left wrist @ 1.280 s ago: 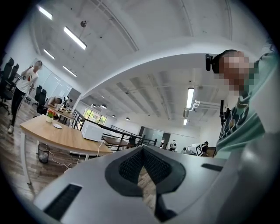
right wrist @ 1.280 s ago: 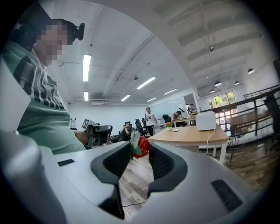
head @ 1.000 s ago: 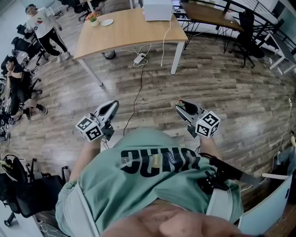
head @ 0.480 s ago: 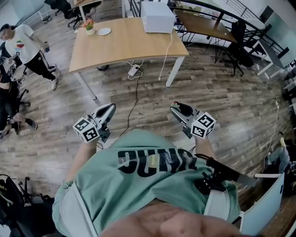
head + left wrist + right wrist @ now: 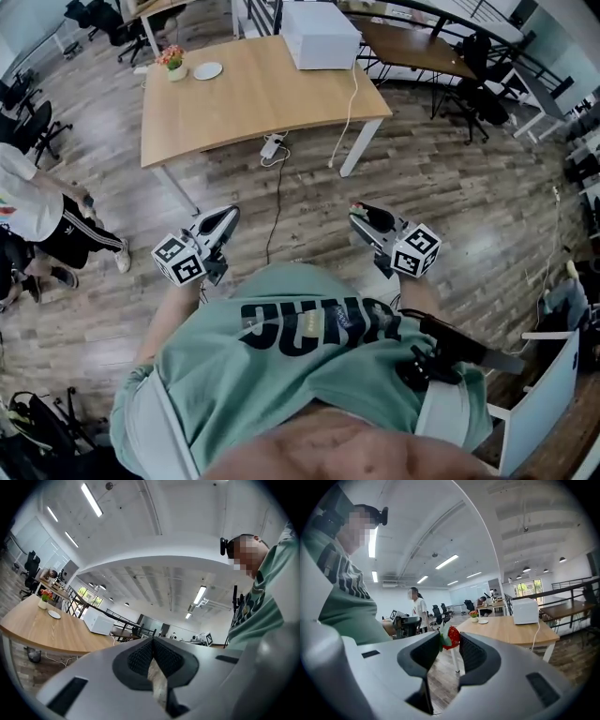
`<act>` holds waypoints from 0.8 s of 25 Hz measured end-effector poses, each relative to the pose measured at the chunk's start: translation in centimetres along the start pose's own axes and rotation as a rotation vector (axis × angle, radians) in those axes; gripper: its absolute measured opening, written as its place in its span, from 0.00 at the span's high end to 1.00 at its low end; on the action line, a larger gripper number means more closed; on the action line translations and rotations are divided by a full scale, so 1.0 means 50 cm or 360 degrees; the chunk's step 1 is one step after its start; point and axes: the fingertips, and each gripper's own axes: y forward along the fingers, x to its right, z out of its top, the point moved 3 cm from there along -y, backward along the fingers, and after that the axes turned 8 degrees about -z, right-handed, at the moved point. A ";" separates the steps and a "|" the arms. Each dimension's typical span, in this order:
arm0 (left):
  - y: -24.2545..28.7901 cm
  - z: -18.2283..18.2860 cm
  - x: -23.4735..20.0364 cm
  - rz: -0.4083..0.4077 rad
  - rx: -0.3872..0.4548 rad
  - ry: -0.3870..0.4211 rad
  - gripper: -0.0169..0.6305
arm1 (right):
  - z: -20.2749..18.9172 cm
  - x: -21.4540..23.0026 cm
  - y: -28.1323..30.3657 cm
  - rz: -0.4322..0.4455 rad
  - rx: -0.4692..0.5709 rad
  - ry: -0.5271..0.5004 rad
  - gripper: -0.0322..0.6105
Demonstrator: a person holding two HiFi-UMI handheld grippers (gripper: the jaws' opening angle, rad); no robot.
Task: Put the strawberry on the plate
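Red strawberry (image 5: 451, 637) pinched at the tips of the right tool (image 5: 449, 640) (green leaves leftward) — left tool (image 5: 151, 645) clenched, empty.

You work in even, bright light from long ceiling strips (image 5: 91, 499), which glare white in both gripper views. The table (image 5: 253, 94) throws only a soft shadow on the floor (image 5: 450, 187). Edges bend strongly, corners go black, and the strawberry (image 5: 451, 638) looks sharp beside blurry near surfaces
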 end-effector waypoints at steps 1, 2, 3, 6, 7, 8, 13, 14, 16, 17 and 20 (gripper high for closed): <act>0.005 -0.002 -0.012 -0.0004 0.0002 -0.0003 0.97 | 0.001 0.008 0.008 -0.0002 -0.0006 -0.0006 0.74; 0.012 -0.005 -0.023 -0.0006 0.0002 -0.0006 0.97 | 0.002 0.019 0.015 -0.0005 -0.0010 -0.0008 0.74; 0.020 -0.008 -0.034 -0.0005 0.0004 -0.0009 0.97 | 0.003 0.035 0.023 -0.0005 -0.0014 -0.0007 0.74; 0.048 -0.010 -0.065 0.0041 0.0020 -0.0030 0.97 | 0.012 0.088 0.056 0.0040 -0.0023 0.0000 0.74; 0.059 -0.007 -0.073 0.0060 0.0017 -0.0027 0.97 | 0.015 0.105 0.068 0.0066 -0.0019 -0.0001 0.74; 0.072 -0.004 -0.081 0.0076 0.0013 -0.0018 0.97 | 0.017 0.122 0.079 0.0092 -0.0011 -0.0005 0.74; 0.172 0.039 -0.127 0.0206 0.0057 0.0093 0.97 | 0.047 0.251 0.146 0.0267 0.0035 -0.0078 0.74; 0.191 0.046 -0.133 0.0246 0.0090 0.0096 0.97 | 0.055 0.282 0.160 0.0307 0.0027 -0.0083 0.74; 0.220 0.059 -0.144 0.0333 0.0130 0.0128 0.97 | 0.079 0.338 0.195 0.0406 0.0029 -0.0109 0.74; 0.231 0.068 -0.152 0.0387 0.0137 0.0156 0.97 | 0.095 0.365 0.217 0.0455 0.0040 -0.0125 0.74; 0.262 0.087 -0.168 0.0534 0.0186 0.0169 0.97 | 0.133 0.431 0.268 0.0570 0.0066 -0.0144 0.74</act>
